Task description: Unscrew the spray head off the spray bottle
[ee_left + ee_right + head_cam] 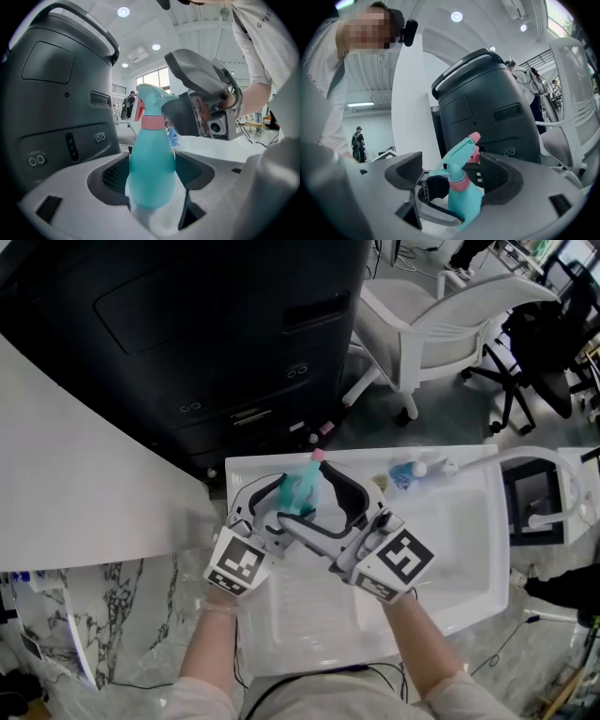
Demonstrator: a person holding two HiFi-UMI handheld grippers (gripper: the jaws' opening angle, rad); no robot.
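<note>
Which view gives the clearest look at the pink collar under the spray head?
The left gripper view: the pink collar faces the camera, unobstructed, above the teal bottle. The right gripper view shows it smaller and tilted. In the head view I can't make it out.

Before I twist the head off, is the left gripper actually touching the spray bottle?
Touching. The left gripper view shows the left gripper closed on the spray bottle, with both pads pressed against the sides of its teal body.
</note>
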